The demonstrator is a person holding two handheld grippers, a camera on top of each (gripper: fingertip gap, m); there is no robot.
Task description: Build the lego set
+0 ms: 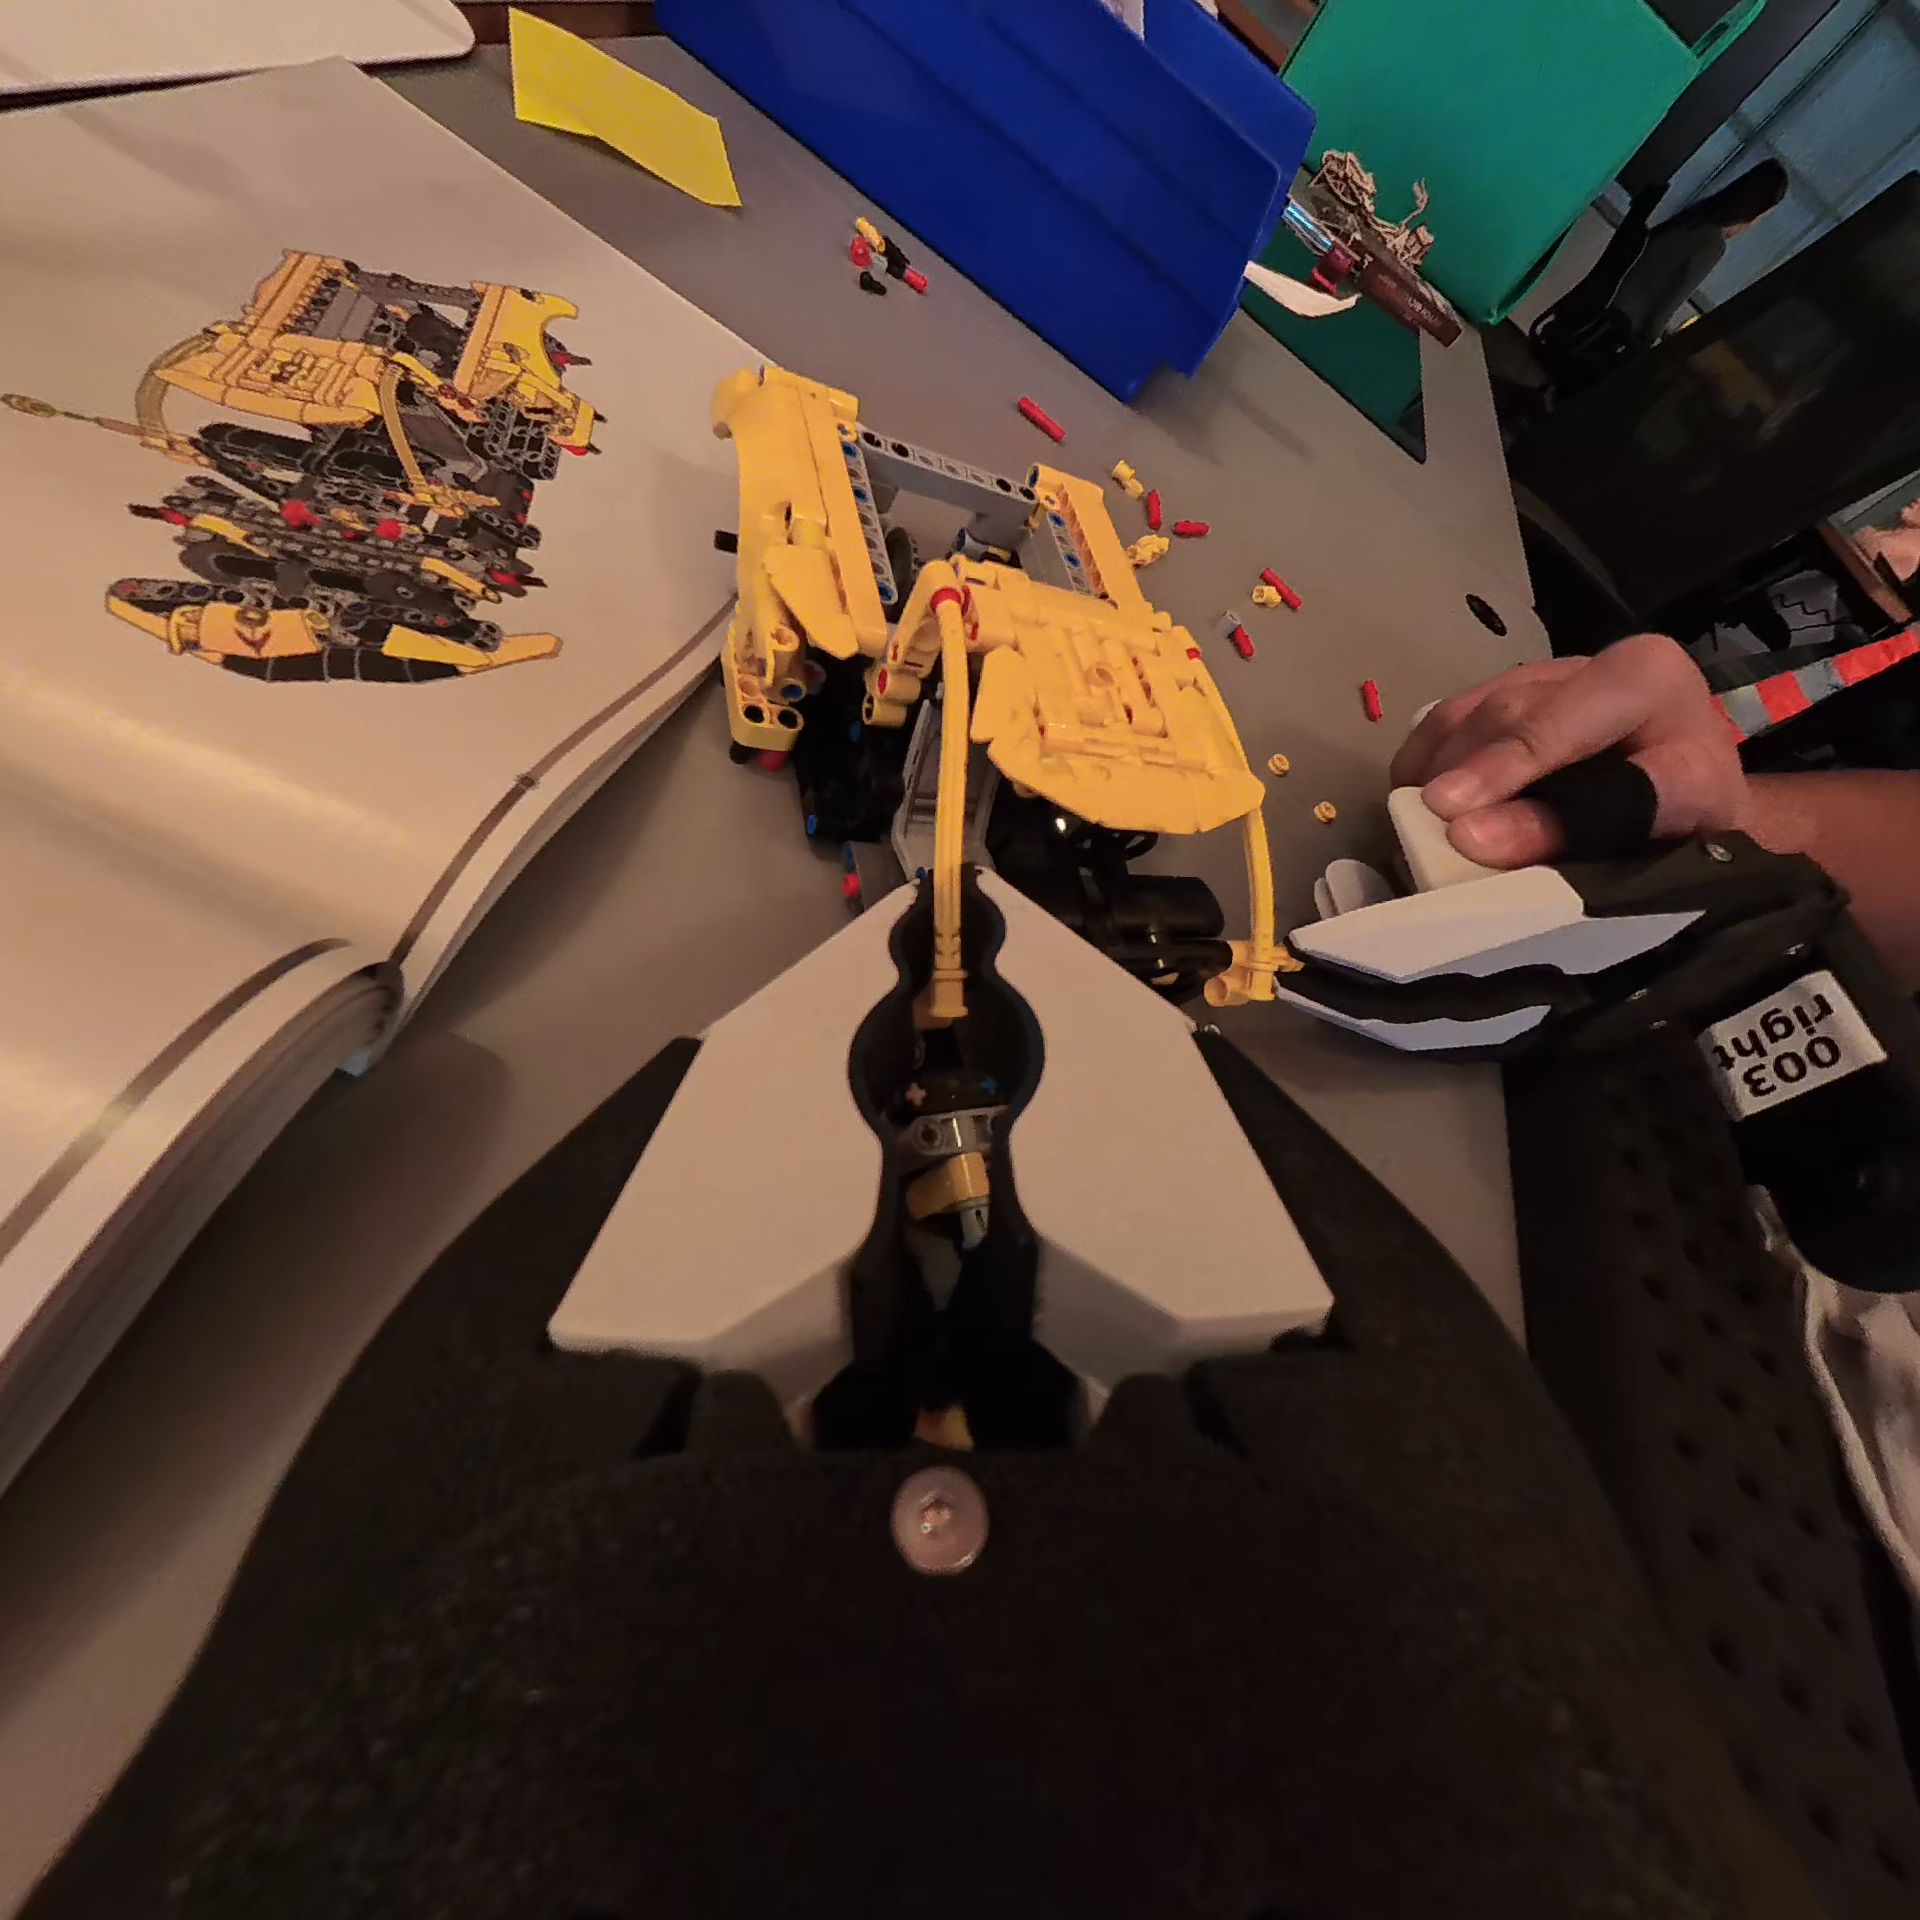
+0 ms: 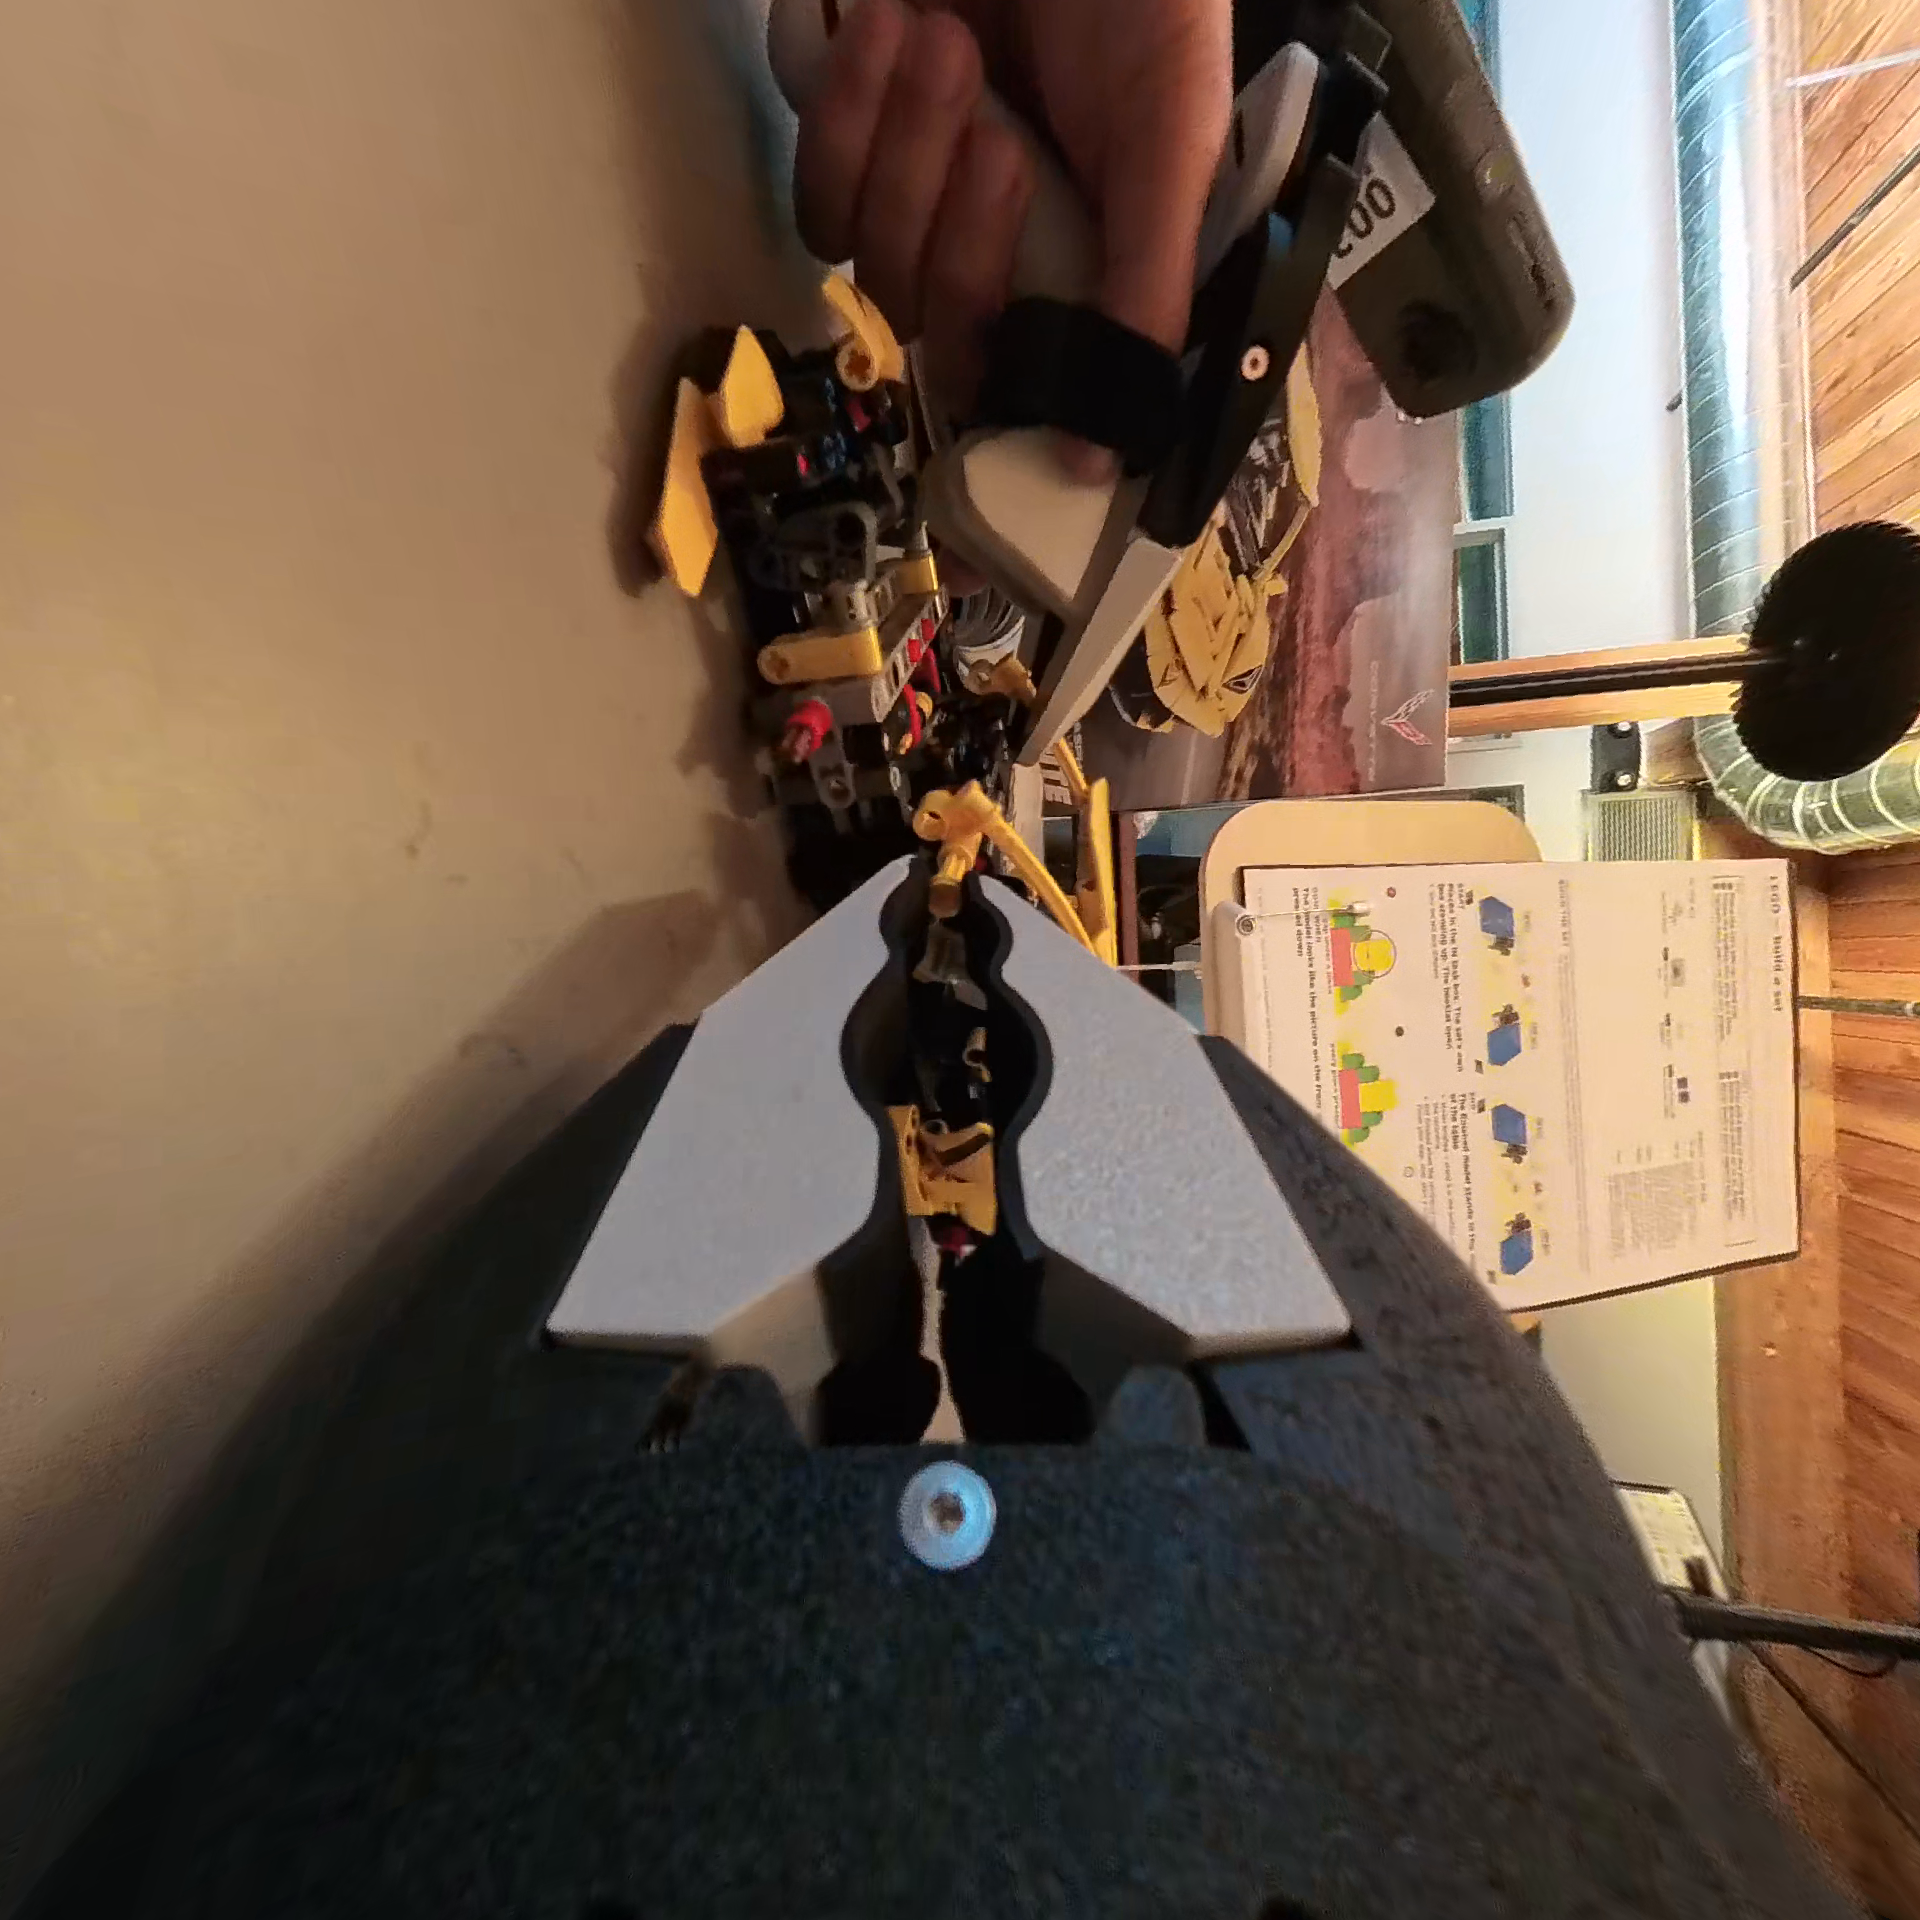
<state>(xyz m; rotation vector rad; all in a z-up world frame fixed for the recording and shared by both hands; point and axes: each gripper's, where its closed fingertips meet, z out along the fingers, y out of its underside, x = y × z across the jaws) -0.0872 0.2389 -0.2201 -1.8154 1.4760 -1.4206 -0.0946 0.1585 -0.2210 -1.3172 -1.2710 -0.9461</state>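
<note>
I have the left gripper [image 1: 948,883] pressed together on one of two thin yellow hoses [image 1: 948,790], the tube running down between its fingertips at 12 o'clock in my left wrist view. The second yellow hose [image 1: 1260,883] curves down at 2 o'clock, and the right gripper [image 1: 1294,961] pinches the small yellow connector [image 1: 1242,982] at its lower end; a hand [image 1: 1558,748] grips that tool's white handle at 3 o'clock. Both hoses rise to the yellow lego car model [image 1: 1039,665], which lies on the grey table [image 1: 623,935] at 12 o'clock, just above my fingertips, with its flat yellow panel facing up and black parts underneath. One open instruction booklet [image 1: 260,623] lies at 10 o'clock, touching the model's left edge, its page showing a picture of the car. I count roughly a dozen small red and yellow loose pieces [image 1: 1273,592] scattered at 1 to 2 o'clock, plus a little cluster [image 1: 883,260] near one blue bin [image 1: 1039,156] at 12 o'clock; one green bin [image 1: 1475,135] stands at 1 o'clock, one yellow sheet [image 1: 613,104] at 11. In the right wrist view, the right gripper [image 2: 948,878] closes on the connector [image 2: 951,831], with the other hand [image 2: 987,156] at 12 o'clock and one printed sheet [image 2: 1507,1081] at 3 o'clock.
</note>
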